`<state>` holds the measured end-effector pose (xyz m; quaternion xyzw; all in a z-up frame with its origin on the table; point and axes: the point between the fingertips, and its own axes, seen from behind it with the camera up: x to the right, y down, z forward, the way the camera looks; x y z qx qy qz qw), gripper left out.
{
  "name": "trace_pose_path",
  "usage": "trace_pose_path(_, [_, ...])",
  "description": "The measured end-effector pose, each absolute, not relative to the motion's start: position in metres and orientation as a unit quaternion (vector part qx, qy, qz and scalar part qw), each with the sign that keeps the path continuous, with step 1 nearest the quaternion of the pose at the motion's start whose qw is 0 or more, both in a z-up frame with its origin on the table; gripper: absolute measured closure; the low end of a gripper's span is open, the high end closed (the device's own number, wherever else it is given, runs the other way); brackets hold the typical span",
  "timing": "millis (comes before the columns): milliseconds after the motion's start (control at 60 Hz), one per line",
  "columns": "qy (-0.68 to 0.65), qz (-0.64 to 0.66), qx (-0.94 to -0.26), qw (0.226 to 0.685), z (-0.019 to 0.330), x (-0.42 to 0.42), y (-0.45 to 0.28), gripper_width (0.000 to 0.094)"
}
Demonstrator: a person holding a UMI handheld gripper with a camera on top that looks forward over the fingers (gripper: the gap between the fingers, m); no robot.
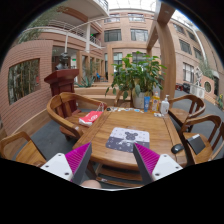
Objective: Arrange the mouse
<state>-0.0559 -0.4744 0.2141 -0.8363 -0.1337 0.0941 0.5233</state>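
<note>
A round wooden table (110, 128) stands just ahead of my fingers. A grey patterned mouse pad (128, 139) lies on it, near the front, just beyond the fingertips. A small dark object that looks like the mouse (177, 149) sits at the table's right edge, beyond my right finger and apart from the pad. My gripper (113, 160) is open and empty, with the magenta pads (78, 158) wide apart above the table's near edge. Nothing stands between the fingers.
Wooden chairs (62, 110) ring the table; one on the left holds a red item (91, 117). A potted plant (135, 72), a blue can (146, 103) and a bottle (163, 105) stand at the table's far side. A dark flat thing (193, 146) lies at the right. Brick buildings stand behind.
</note>
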Motion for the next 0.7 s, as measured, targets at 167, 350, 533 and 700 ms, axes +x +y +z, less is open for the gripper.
trace_pose_path(167, [-0.110, 0.073, -0.860, 0.493, 0.157, -0.018, -0.458, 0.0087])
trace_pose_path(350, [-0.050, 0.033, -0.893, 0.447, 0.067, 0.069, -0.420, 0.0086])
trace_pose_path(533, [0.012, 0.004, -0.896, 0.444, 0.024, 0.161, -0.371, 0.0087])
trace_pose_path(700, [0.053, -0.018, -0.883, 0.466, 0.014, 0.226, -0.318, 0.0087])
